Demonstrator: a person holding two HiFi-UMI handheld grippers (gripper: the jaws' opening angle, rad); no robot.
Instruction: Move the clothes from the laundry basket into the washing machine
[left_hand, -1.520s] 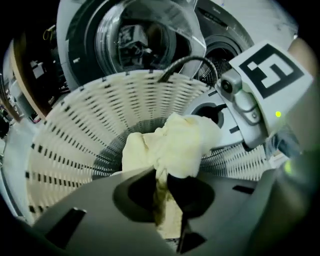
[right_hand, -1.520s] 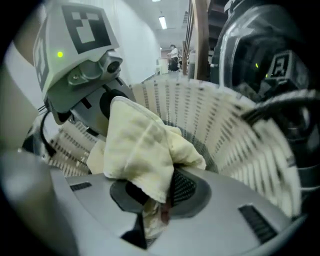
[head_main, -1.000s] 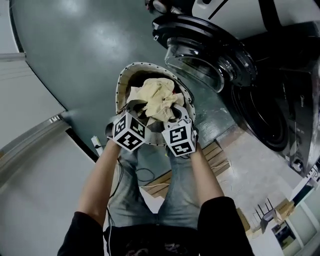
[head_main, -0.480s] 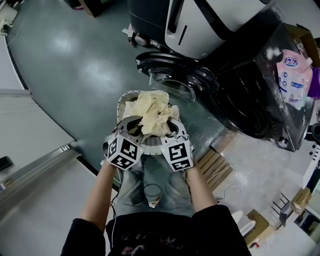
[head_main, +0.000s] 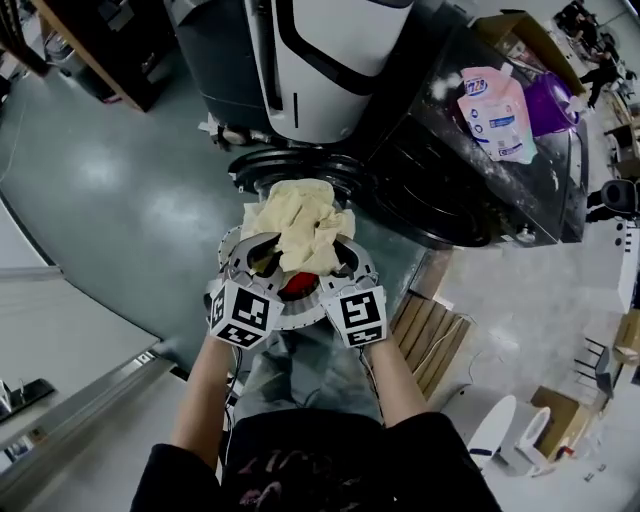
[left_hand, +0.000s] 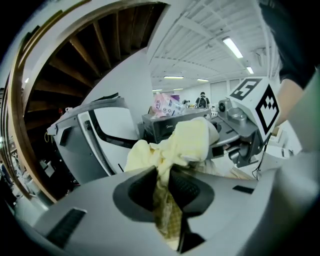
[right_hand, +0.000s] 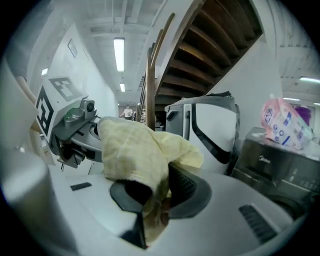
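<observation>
A pale yellow cloth hangs bunched between both grippers, held up above the round laundry basket. My left gripper is shut on the cloth, which runs down between its jaws. My right gripper is shut on the same cloth, draped over its jaws. Something red shows in the basket under the cloth. The dark washing machine stands ahead to the right, its round door swung open just beyond the cloth.
A white and grey machine stands behind the washer door. A pink detergent pouch and a purple one lie on top of the washer. A wooden pallet lies on the floor at the right.
Both grippers have risen with the yellow cloth, lifting it up out of the basket. The view has swung so the washer top and white machine now show.
</observation>
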